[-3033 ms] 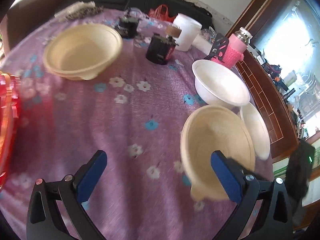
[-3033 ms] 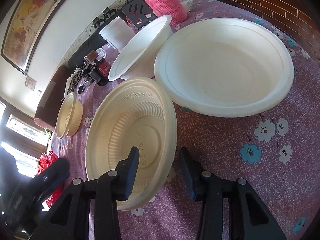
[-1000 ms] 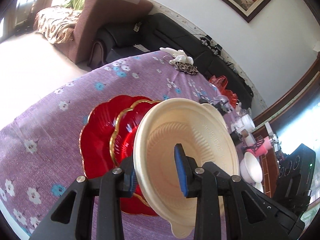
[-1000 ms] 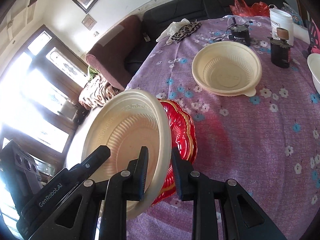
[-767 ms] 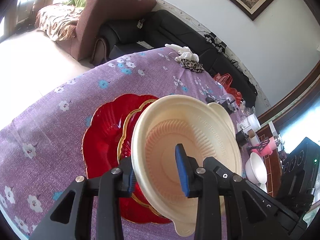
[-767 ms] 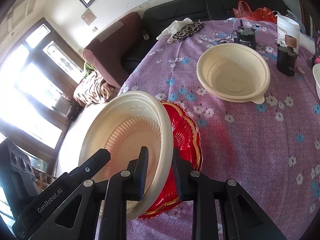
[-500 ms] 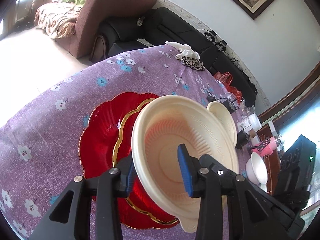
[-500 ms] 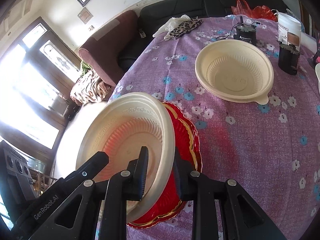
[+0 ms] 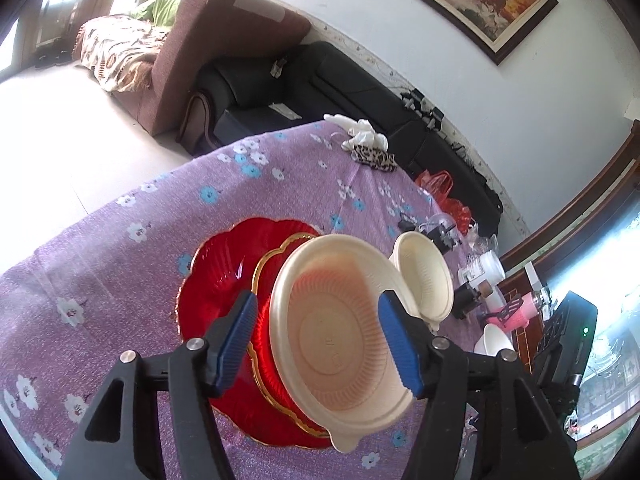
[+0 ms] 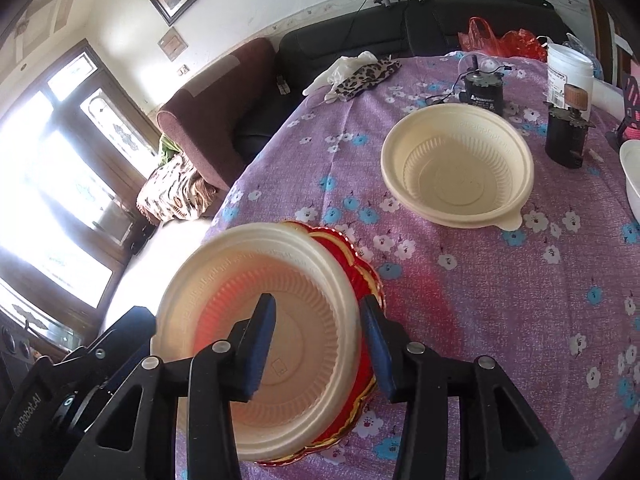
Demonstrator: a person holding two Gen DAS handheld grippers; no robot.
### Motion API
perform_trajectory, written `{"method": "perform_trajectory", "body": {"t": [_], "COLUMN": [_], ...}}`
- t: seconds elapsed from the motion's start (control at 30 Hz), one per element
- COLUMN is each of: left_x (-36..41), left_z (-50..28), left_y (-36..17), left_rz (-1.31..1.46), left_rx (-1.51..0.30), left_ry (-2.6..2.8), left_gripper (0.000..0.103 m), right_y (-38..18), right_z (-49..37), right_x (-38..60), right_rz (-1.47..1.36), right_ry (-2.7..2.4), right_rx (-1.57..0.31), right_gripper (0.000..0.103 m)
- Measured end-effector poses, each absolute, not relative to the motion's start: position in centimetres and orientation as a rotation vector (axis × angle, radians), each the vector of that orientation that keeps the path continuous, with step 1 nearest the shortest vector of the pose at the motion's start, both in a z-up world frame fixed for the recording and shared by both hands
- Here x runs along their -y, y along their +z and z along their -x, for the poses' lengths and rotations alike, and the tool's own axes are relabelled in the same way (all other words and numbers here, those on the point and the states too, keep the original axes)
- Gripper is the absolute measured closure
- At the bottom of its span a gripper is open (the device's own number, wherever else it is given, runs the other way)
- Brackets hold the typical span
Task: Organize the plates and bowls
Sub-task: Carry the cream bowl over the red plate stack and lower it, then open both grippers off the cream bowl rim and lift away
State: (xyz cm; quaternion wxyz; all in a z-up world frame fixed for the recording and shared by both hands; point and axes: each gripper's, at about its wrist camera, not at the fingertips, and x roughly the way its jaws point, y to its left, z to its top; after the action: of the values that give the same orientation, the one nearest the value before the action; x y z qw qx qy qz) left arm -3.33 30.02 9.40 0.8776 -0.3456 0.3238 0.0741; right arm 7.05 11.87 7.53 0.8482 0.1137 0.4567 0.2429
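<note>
A cream ribbed bowl (image 9: 336,340) rests on the red gold-rimmed plates (image 9: 224,276); it also shows in the right wrist view (image 10: 256,320) over the red plates (image 10: 360,276). My left gripper (image 9: 320,344) is open, its blue pads wide on either side of the bowl. My right gripper (image 10: 318,340) is open, one finger inside the bowl and one outside its rim. A second cream bowl (image 10: 456,164) sits further along the purple flowered tablecloth (image 10: 480,288); it also shows in the left wrist view (image 9: 424,276).
A black jar (image 10: 566,136), a small black device (image 10: 482,92), a white tub (image 10: 568,72) and a white bowl's edge (image 10: 630,176) stand at the far right. A cloth heap (image 10: 356,72) lies near the table's far edge. Sofas stand beyond the table.
Both grippers have opened and let go of the cream bowl, which has settled onto the red plates. Both grippers have drawn back a little.
</note>
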Motion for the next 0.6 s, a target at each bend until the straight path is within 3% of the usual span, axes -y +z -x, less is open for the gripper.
{"method": "perform_trajectory", "body": {"t": [0.2, 0.37, 0.6], "left_x": [-29.0, -26.3, -21.1], "left_z": [4.8, 6.2, 8.6], "left_y": [11.0, 12.8, 15.6], "left_rz": [0.671, 0.541, 0.316], "left_rx": [-0.625, -0.567, -0.449], "left_ry": [0.191, 0.244, 0.330], "left_gripper": [0.035, 0.030, 0.011], "right_y": [8.8, 9.4, 9.4], "right_z": [-5.7, -4.0, -2.0], "right_x": [-9.9, -7.5, -3.7], "right_rz": [-0.253, -0.264, -0.279], "right_ry": [0.496, 0.478, 0.450], "right_rx": [-0.912, -0.870, -0.848], "right_gripper": [0.055, 0.046, 0.045]}}
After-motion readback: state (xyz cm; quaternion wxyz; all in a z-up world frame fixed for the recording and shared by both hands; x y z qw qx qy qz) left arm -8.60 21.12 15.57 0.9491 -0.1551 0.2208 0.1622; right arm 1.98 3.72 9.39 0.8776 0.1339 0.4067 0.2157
